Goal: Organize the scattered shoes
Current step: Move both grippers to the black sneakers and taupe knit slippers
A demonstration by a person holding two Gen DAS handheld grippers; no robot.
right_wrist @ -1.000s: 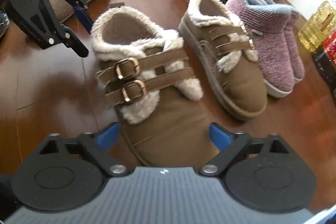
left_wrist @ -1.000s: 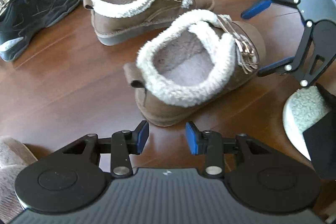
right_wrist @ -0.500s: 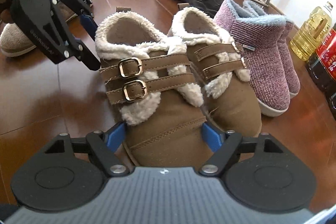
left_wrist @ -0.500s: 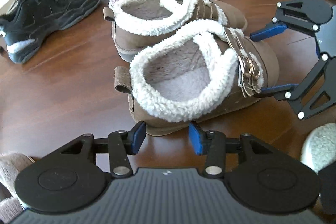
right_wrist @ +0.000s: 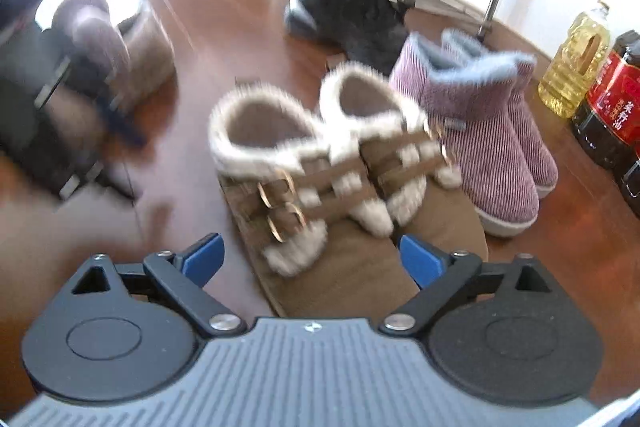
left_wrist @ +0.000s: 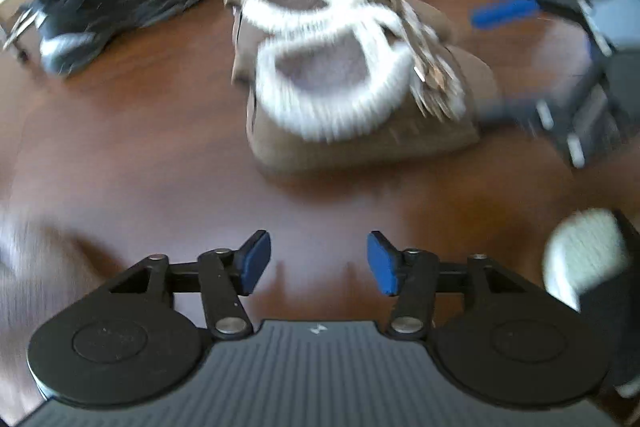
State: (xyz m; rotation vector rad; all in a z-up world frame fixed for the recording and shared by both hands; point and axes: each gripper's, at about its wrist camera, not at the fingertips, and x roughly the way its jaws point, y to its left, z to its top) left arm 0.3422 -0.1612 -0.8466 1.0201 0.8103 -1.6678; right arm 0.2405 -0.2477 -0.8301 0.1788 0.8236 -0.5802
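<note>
Releasing near brown buckle shoe [right_wrist: 320, 239], set on floor touching its mate [right_wrist: 404, 163], left of purple boots [right_wrist: 484, 147]. Right gripper [right_wrist: 310, 259] jaws just opened wide, straddling toe, untouching; left gripper [left_wrist: 316, 263] jaws just opened, empty. Next: clear toe, seek another stray shoe.

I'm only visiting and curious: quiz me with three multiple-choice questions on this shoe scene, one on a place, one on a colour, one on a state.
1. The buckled brown shoes stand beside:
A) purple boots
B) a bucket
C) a ball

2. The pads on the right hand-held gripper are:
A) red
B) blue
C) yellow

3. The left hand-held gripper is:
A) gripping a sneaker
B) gripping a bottle
C) open and empty

Answers: A, the purple boots stand right next to them; B, both pads show blue; C, only floor shows between its pads.
</note>
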